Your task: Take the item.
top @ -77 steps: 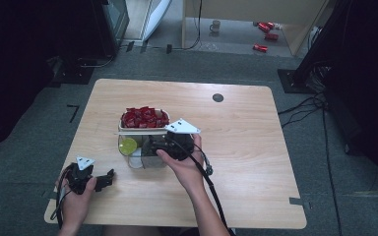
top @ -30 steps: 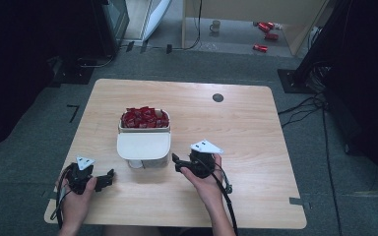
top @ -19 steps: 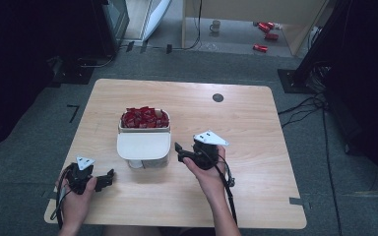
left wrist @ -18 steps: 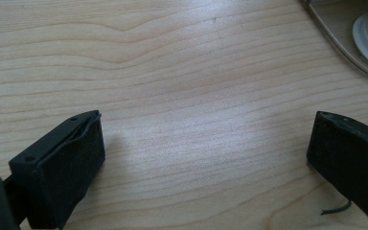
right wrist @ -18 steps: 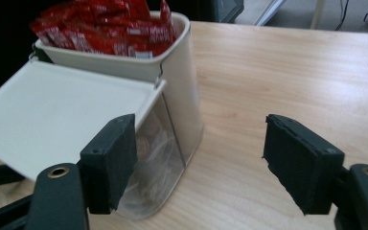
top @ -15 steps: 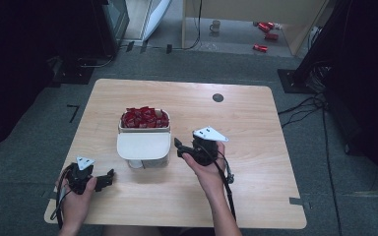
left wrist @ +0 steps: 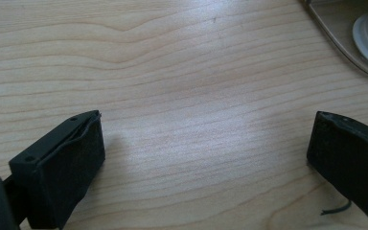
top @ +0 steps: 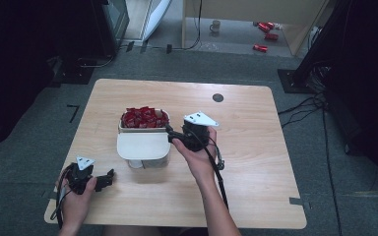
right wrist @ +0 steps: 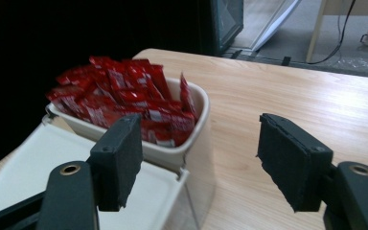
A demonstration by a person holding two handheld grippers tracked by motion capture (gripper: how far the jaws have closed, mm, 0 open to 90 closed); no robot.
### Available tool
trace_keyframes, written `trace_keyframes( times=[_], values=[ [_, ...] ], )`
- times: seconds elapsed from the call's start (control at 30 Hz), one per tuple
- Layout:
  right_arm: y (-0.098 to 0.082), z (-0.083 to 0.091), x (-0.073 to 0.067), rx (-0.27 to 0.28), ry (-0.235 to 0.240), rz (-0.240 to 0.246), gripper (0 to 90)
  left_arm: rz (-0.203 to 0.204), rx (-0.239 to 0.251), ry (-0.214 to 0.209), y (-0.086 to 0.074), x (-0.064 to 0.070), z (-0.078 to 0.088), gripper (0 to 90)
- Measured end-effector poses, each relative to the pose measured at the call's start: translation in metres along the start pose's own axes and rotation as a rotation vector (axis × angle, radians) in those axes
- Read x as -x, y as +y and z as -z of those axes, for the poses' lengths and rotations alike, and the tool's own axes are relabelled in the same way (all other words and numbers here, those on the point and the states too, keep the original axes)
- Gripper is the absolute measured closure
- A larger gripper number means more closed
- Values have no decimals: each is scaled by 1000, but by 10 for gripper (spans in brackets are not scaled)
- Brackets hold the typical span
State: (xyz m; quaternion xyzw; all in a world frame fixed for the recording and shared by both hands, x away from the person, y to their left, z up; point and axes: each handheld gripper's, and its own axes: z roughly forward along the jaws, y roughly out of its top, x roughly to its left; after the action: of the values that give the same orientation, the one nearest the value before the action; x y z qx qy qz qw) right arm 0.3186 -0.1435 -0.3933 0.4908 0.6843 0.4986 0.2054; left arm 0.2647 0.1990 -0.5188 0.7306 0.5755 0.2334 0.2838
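1. Table [top: 256, 162]: pale wood, bearing everything in use; left bare around the centre, probably to give both hands room.
2. Container [top: 143, 129]: cream-coloured, set mid-table within easy reach of both hands; rear tub heaped with red sachets [top: 144, 117], flat hinged lid [top: 143, 145] lying closed over the front section (contents beneath not visible).
3. Right gripper [top: 172, 134]: held in the hand just beside the container's right edge, aimed at the tub's near corner [right wrist: 191, 120], seemingly lined up to reach the sachets; jaws spread wide, gripping nothing, touching nothing (in the right gripper view the left jaw crosses in front of the tub wall, contact not evident).
4. Left gripper [top: 107, 177]: parked low at the table's near-left corner, well apart from the container, apparently kept out of the way; jaws wide apart over bare wood, empty (container's corner [left wrist: 350, 43] just showing top right in the left gripper view).
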Motion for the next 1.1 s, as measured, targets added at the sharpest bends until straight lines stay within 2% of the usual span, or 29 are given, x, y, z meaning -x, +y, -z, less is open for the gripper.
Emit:
trace_keyframes(
  times=[0.07, 0.33, 0.57, 0.8, 0.97, 1.1],
  values=[
    [4, -4, -4, 9, 15, -11, 351, -1, 0, 1, 0, 0, 0, 0],
    [9, -13, -9, 15, 16, -21, 409, 0, 0, 0, 0, 0, 0, 0],
    [14, -21, -13, 33, 21, -29, 507, -1, 1, 2, 0, 0, 0, 0],
    [23, -35, -16, 36, -13, -9, 600, -1, 1, 2, 0, 0, 0, 0],
    [23, -54, -9, -9, -38, -19, 666, 4, 3, 1, 0, 0, -1, 0],
    [20, -62, -6, -41, -15, -23, 695, -4, -3, 1, 0, 0, 0, 0]
  ],
)
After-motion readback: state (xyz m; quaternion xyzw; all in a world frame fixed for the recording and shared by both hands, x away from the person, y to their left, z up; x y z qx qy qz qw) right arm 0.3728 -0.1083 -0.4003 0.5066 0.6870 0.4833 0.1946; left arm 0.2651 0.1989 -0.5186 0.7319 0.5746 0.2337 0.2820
